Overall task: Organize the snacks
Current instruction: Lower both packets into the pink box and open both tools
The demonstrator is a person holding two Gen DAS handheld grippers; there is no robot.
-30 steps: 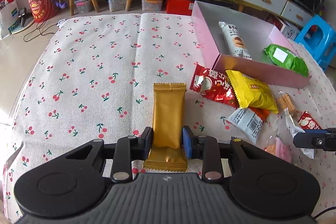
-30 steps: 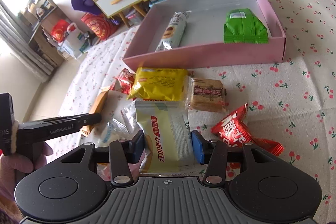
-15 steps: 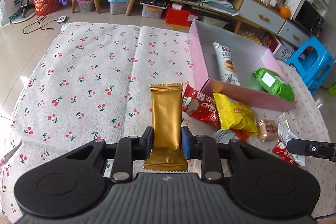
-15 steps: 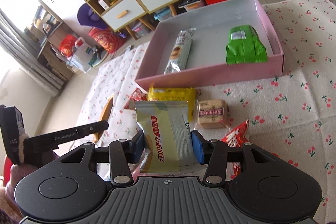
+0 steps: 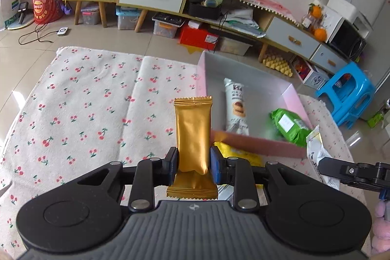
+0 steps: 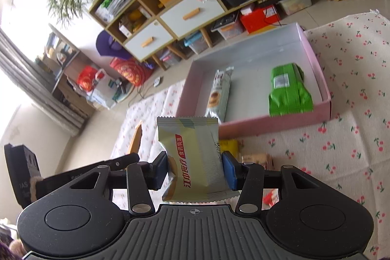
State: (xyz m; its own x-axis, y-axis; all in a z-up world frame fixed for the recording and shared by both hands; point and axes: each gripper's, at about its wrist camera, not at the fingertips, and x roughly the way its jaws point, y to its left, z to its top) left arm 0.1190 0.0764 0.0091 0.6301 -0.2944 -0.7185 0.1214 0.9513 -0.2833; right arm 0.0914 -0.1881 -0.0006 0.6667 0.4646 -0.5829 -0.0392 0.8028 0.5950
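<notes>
Two snacks lie in your pink box point(image 6: 258, 120); your left gripper point(image 5: 193, 163) pinches the gold packet point(image 5: 193, 135), your right gripper point(image 6: 195, 171) the pale packet point(image 6: 192, 150); several await.

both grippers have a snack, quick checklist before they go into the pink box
1. Left gripper shut on the gold packet: ok, pads press both sides and it stands upright.
2. Right gripper shut on the pale green packet: ok, though the wrapper is crumpled between the pads.
3. Both packets lifted off the cherry-print cloth: ok.
4. Free floor in the pink box: ok, bare space lies around the white biscuit pack and the green bag.
5. Grippers apart from each other: ok, the right one sits well off to the side in the left view.
6. Grip firm enough for the carry: cannot tell.
</notes>
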